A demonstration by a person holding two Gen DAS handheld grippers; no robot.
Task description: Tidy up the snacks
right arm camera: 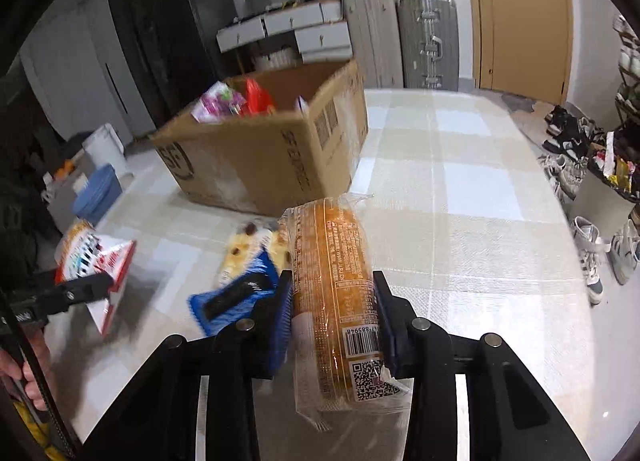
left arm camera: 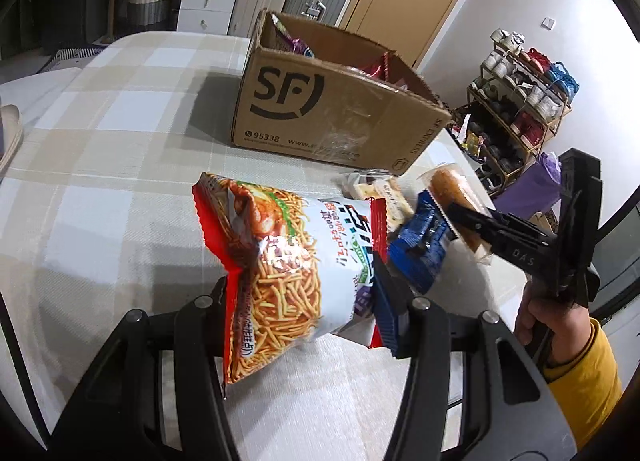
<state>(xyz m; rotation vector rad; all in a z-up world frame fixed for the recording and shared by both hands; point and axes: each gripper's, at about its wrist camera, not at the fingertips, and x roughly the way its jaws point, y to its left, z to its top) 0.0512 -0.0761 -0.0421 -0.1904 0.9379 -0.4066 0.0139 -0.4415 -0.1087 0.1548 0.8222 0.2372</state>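
Table: one big table [right arm camera: 460, 189] with a checked cloth in white and tan squares.
Box: one open brown cardboard box [left arm camera: 320, 109] stands on the table, with "SF" printed on its side.
Snacks in the box: I can count about three bright packs [right arm camera: 232, 103] poking up inside; the picture is too blurry to be sure.
Left gripper: the left gripper [left arm camera: 308, 301] squeezes one red and white noodle snack bag [left arm camera: 280, 261], held up above the cloth.
Right gripper: the right gripper [right arm camera: 334, 313] is clamped on one bread roll pack [right arm camera: 336, 293], clear wrap with orange print, held up off the table.
Still on the table: two small snacks, one blue pack [right arm camera: 236, 297] and one pale yellow pack [right arm camera: 248, 249] just behind it, near the front of the box.
Suitcases: two grey suitcases [right arm camera: 400, 41] stand by one wooden door [right arm camera: 520, 17].
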